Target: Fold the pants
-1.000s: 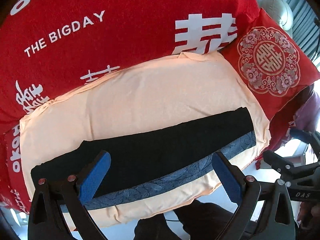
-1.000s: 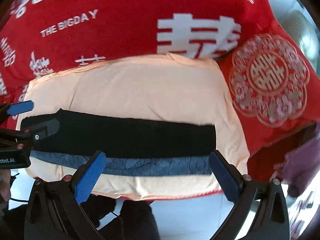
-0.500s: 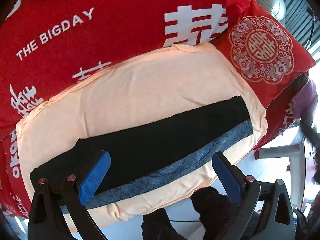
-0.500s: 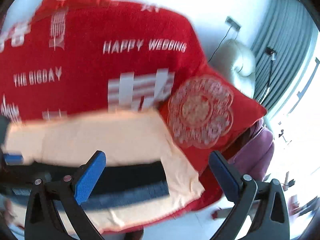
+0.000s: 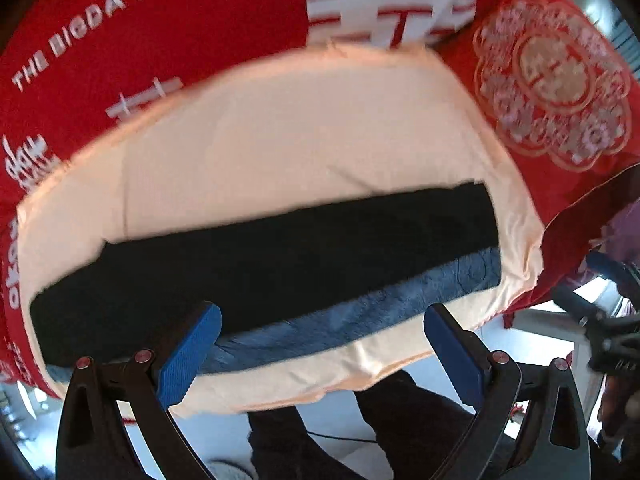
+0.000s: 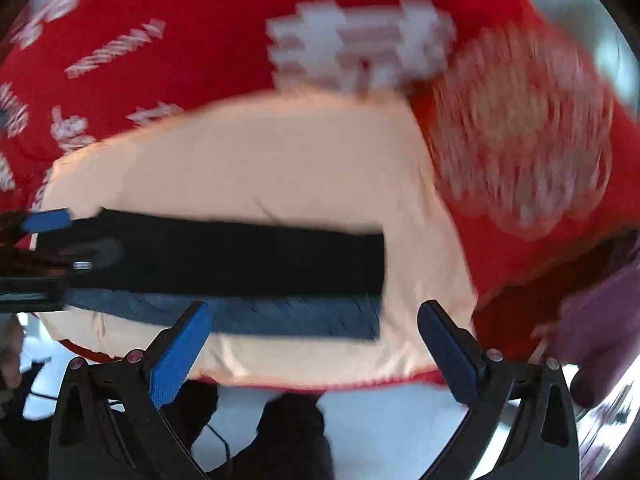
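Right now I see the pants (image 5: 280, 256), folded into a long black strip with a blue patterned band along the near side, lying across the peach cloth (image 5: 300, 140) just ahead of my left gripper (image 5: 320, 344). Its jaws stand wide apart, holding nothing. My right gripper (image 6: 312, 340) is likewise spread and empty, the strip's free end at about 12 o'clock. Bare peach cloth lies beyond the pants; the red bedspread (image 5: 180, 20) surrounds it.
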The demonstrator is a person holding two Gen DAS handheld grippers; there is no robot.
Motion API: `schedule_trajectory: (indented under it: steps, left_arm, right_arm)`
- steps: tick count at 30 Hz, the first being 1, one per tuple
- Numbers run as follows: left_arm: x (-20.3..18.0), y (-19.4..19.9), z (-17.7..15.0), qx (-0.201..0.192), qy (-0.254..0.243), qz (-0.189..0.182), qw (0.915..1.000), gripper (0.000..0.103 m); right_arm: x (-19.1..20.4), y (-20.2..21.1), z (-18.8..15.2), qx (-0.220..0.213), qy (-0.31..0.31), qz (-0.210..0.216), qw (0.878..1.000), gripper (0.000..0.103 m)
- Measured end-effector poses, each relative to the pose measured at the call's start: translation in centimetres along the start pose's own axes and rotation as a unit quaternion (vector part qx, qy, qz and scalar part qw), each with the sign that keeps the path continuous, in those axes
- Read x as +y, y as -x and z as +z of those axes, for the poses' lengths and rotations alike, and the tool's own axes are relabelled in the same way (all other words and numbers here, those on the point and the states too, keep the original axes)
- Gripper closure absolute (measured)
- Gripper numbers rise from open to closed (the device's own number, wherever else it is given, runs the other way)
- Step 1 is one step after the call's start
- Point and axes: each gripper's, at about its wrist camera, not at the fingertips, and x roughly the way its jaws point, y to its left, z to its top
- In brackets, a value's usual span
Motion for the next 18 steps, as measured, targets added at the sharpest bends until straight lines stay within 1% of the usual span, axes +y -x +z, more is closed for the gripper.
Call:
schedule_trajectory:
  steps: [2,4,6,9,11,13,14,16,18]
  left_arm:
    - [-0.8,-2.2,-0.2,0.019,0.018,-0.001,0.9997,0.002]
    - [-1.3,-3.9,-0.4,0.031,0.034,0.001,0.9989,0.002]
    - [-1.2,-5.9,-0.5,0.046,0.054,0.008,0.9974,0.002]
    - [-0.6,-8.4,-0.6,0.065,0.073,0.031,0.9948,0.002]
    - [-0.1,-9.5,-0.6,0.074,0.077,0.042,0.9935,0.002]
    - [0.5,-10.3,-0.6,0.076,0.082,0.052,0.9924,0.002]
    - [0.7,-10.6,-0.7,0.080,0.086,0.056,0.9915,0.002]
    - [0.9,-10.6,-1.1,0.083,0.099,0.053,0.9902,0.002]
    - [0.7,-10.4,-1.7,0.082,0.103,0.051,0.9900,0.002]
  right_arm:
    - [-3.8,-2.0,-1.1,0.009,-0.026,0.018,0.999,0.000]
    - [-6.1,-3.3,-2.0,-0.003,-0.029,0.026,0.999,0.000]
    - [-8.0,-5.2,-2.7,-0.010,-0.025,0.046,0.999,0.000]
    - [-9.0,-9.0,-2.3,0.008,0.002,0.084,0.996,0.001]
    - [-9.4,-11.5,-1.9,0.017,0.006,0.115,0.993,0.006]
    - [-10.0,-14.3,-1.2,0.022,-0.009,0.147,0.989,0.010]
    - [-10.3,-15.4,-0.8,0.022,-0.020,0.166,0.986,0.010]
    - [-10.9,-17.0,-0.1,0.017,-0.037,0.196,0.980,0.010]
    - [-11.3,-18.3,0.5,0.010,-0.044,0.209,0.977,0.011]
